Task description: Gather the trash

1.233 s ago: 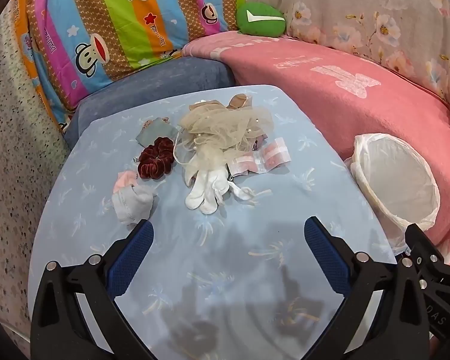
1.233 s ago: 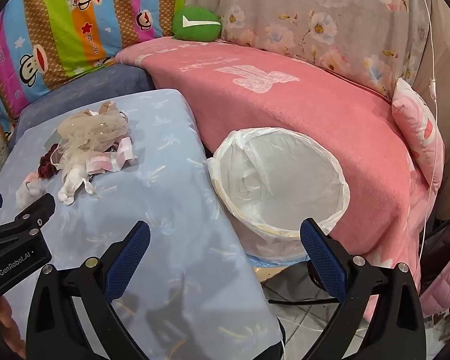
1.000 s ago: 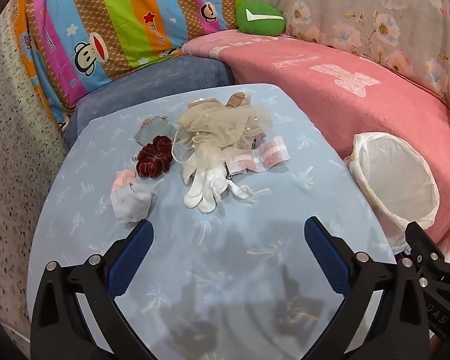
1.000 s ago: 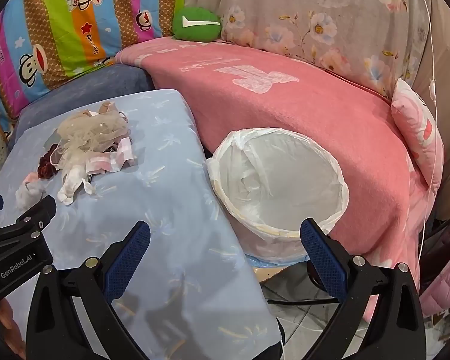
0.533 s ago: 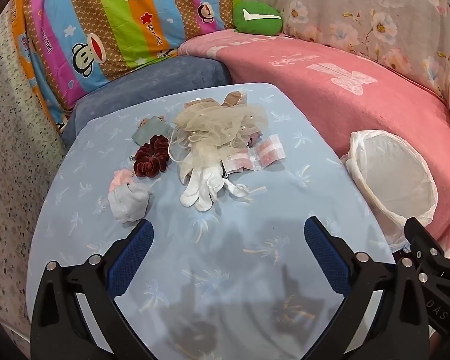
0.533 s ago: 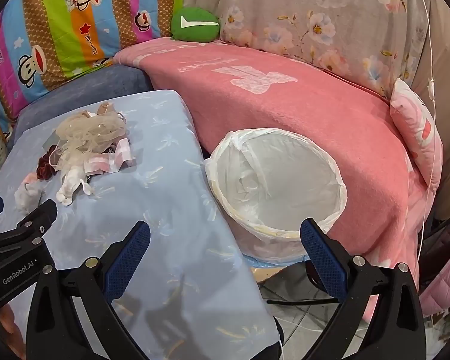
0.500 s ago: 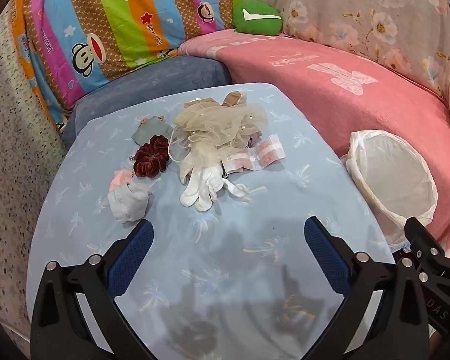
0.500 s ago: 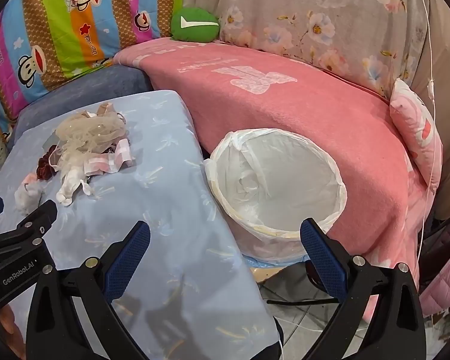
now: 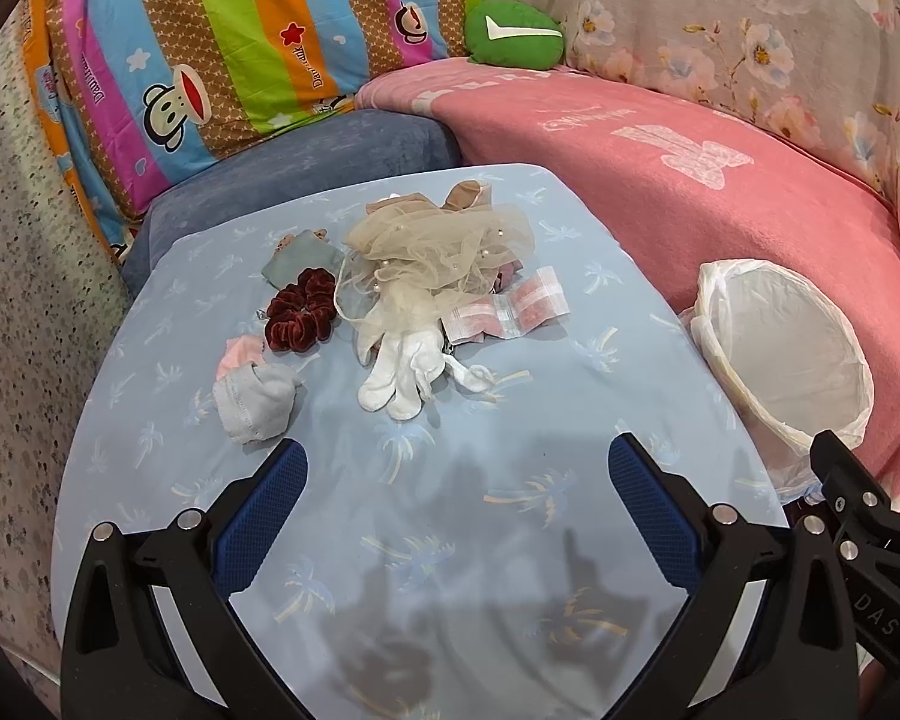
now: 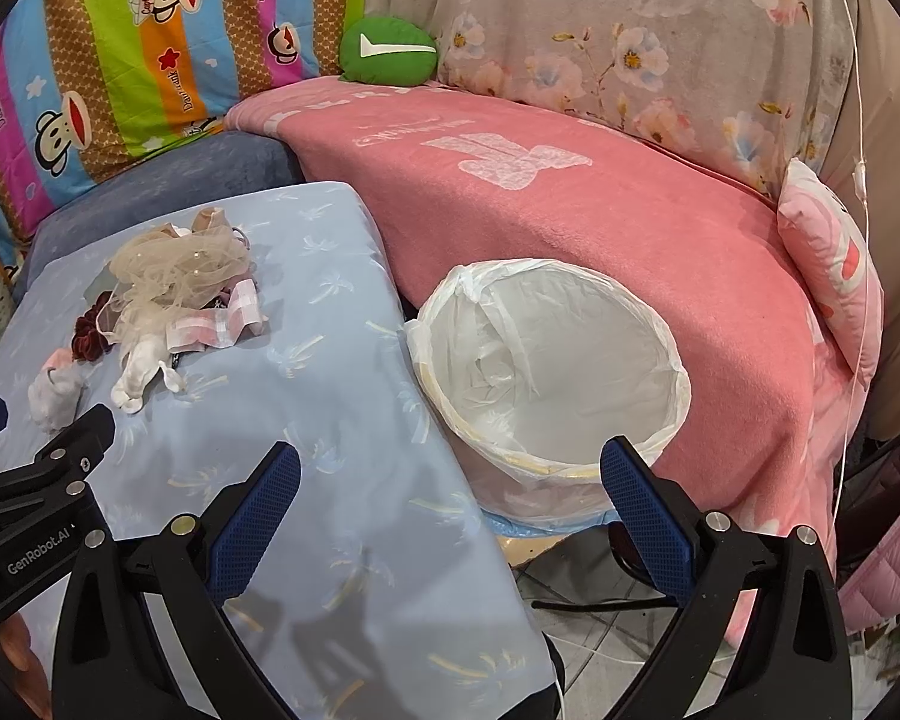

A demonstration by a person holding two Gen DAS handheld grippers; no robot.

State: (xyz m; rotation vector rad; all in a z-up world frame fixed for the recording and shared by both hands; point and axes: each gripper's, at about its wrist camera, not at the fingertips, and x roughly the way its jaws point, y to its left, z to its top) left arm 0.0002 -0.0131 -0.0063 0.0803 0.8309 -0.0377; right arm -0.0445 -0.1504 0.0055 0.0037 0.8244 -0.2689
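Trash lies in a heap on the blue table [image 9: 450, 516]: a beige tulle net [image 9: 444, 246], a white glove [image 9: 402, 366], a clear pink-and-white packet [image 9: 510, 309], a dark red scrunchie [image 9: 300, 312], a grey-green cloth piece [image 9: 297, 261] and a crumpled white-and-pink sock [image 9: 252, 396]. A bin with a white liner [image 10: 552, 366] stands right of the table; it also shows in the left wrist view [image 9: 780, 354]. My left gripper [image 9: 450, 480] is open and empty, hovering short of the heap. My right gripper [image 10: 450, 480] is open and empty, over the table edge beside the bin.
A pink blanket [image 10: 570, 192] covers the sofa behind the bin. A striped monkey-print pillow [image 9: 240, 42], a green cushion [image 9: 513, 36] and a floral cover [image 10: 630, 42] stand at the back. A pink pillow [image 10: 828, 258] lies at right. Tiled floor [image 10: 600, 618] shows below the bin.
Both views have drifted back slightly, so the heap and bin sit a touch farther off. Both grippers stay open and empty. Nothing on the table has moved.
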